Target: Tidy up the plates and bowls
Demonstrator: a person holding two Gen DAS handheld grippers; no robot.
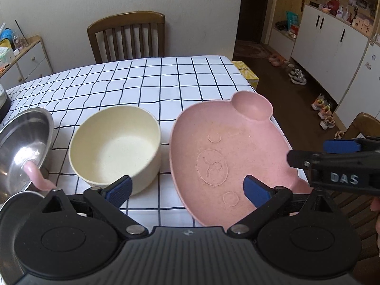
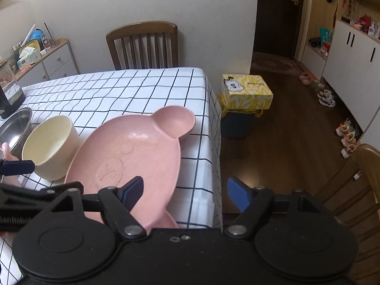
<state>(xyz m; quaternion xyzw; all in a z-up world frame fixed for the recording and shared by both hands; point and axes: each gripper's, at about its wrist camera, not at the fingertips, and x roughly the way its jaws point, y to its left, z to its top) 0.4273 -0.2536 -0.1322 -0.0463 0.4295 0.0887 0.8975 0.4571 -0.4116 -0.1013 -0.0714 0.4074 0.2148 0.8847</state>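
Note:
A pink bear-shaped plate [image 1: 225,156] [image 2: 133,152] lies on the checked tablecloth near the table's right edge. Just left of it stands a cream bowl [image 1: 114,144] [image 2: 49,147]. Further left a steel bowl [image 1: 21,147] [image 2: 14,128] is tilted up, with a pink handle [image 1: 35,175] below it. My left gripper [image 1: 187,190] is open: one pad is in front of the cream bowl's near wall, the other over the plate. My right gripper [image 2: 185,193] is open too: its left pad hovers over the plate's near part and its right pad is past the table edge. Neither grips anything.
A wooden chair [image 1: 125,35] stands at the table's far side and another [image 2: 363,180] at the near right. A yellow box [image 2: 247,92] sits on a bin beside the table. A dark appliance [image 2: 9,95] stands at the table's left end. Shoes line the white cabinets.

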